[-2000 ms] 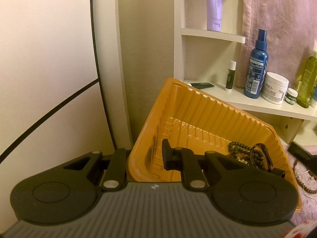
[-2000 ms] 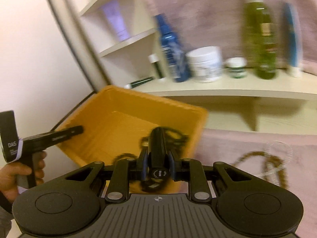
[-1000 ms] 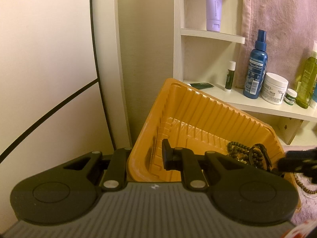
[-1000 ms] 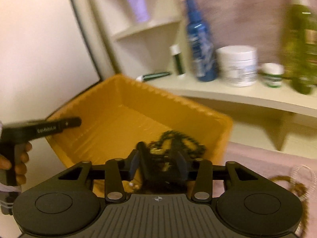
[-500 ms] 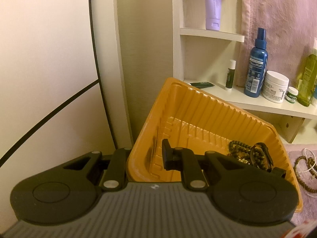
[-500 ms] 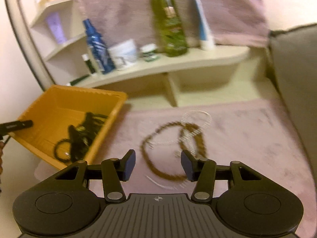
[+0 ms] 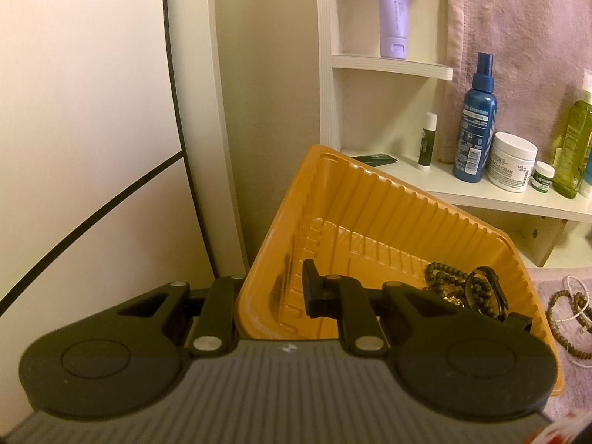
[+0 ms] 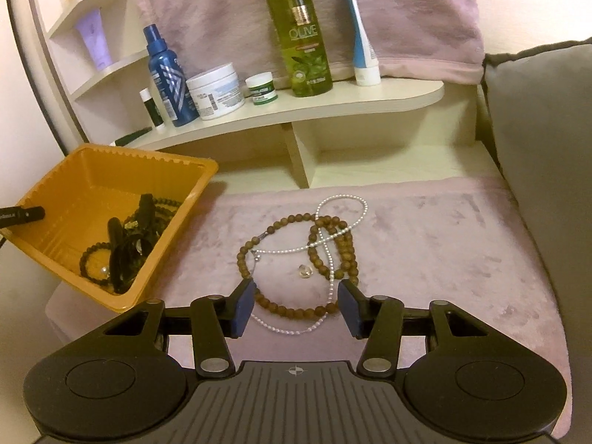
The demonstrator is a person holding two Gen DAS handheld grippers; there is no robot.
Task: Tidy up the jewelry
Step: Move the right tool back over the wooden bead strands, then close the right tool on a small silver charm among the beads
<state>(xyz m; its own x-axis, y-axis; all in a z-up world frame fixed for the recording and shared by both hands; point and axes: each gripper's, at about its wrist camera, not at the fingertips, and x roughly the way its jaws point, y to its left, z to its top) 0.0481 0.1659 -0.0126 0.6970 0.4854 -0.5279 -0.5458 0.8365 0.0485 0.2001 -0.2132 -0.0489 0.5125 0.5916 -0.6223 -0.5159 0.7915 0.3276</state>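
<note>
My left gripper [image 7: 273, 292] is shut on the near wall of the orange ribbed tray [image 7: 370, 214], one finger inside and one outside, holding it tilted. Dark bead bracelets and a black strap [image 7: 462, 288] lie in its low corner, and the right wrist view shows the same dark jewelry [image 8: 125, 248] in the tray [image 8: 92, 181]. My right gripper [image 8: 296, 296] stands open just above the pink cloth, empty. Between and beyond its fingers lie a brown bead necklace [image 8: 296, 217], a thin pearl strand [image 8: 344, 197] and a small clear stone [image 8: 305, 270].
A cream shelf [image 8: 333, 100] behind holds a blue spray bottle [image 8: 168, 81], a white jar [image 8: 218, 90], a green olive bottle [image 8: 303, 37] and tubes. A pink towel [image 8: 407, 11] hangs above it. A grey cushion [image 8: 544, 148] borders the cloth on the right.
My right gripper let the dark jewelry go in the tray, opened, and swung right to hover over the necklaces on the cloth. The left gripper and tray stayed put.
</note>
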